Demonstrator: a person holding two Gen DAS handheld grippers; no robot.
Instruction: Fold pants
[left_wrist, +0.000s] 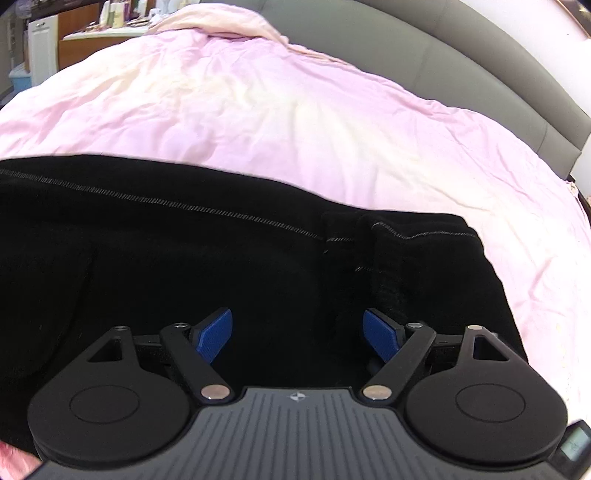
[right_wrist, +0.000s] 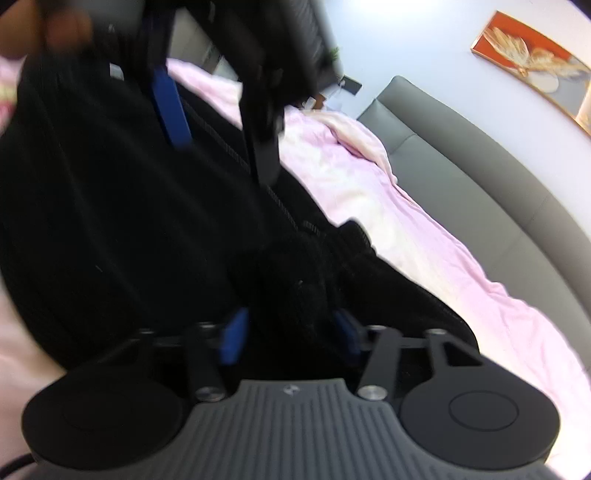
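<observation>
Black pants (left_wrist: 166, 266) are lying on a pink bed cover (left_wrist: 258, 110), filling the lower half of the left wrist view, with a line of pale stitching (left_wrist: 184, 205) running from the left edge toward a thicker, doubled band of fabric (left_wrist: 406, 240) at the right. That seam is marking the garment's long axis, which is lying crosswise to the left gripper (left_wrist: 297, 334). The left gripper is hovering over the cloth with its blue pads (left_wrist: 216, 334) standing wide apart and nothing pressed between them. In the blurred right wrist view, the right gripper (right_wrist: 291, 334) is sitting low against a bunched black hump (right_wrist: 291, 291) of the same pants, its pads (right_wrist: 234, 341) partly closed with the fabric rising between them; whether they are actually pinching it cannot be told from this blur. The other tool is appearing there as a dark shape with a blue strip above the cloth. By this judgement the right hand is the nearer to the gathered end, with the garment stretching away to its left. A grey headboard (left_wrist: 461, 66) is bordering the bed beyond.
</observation>
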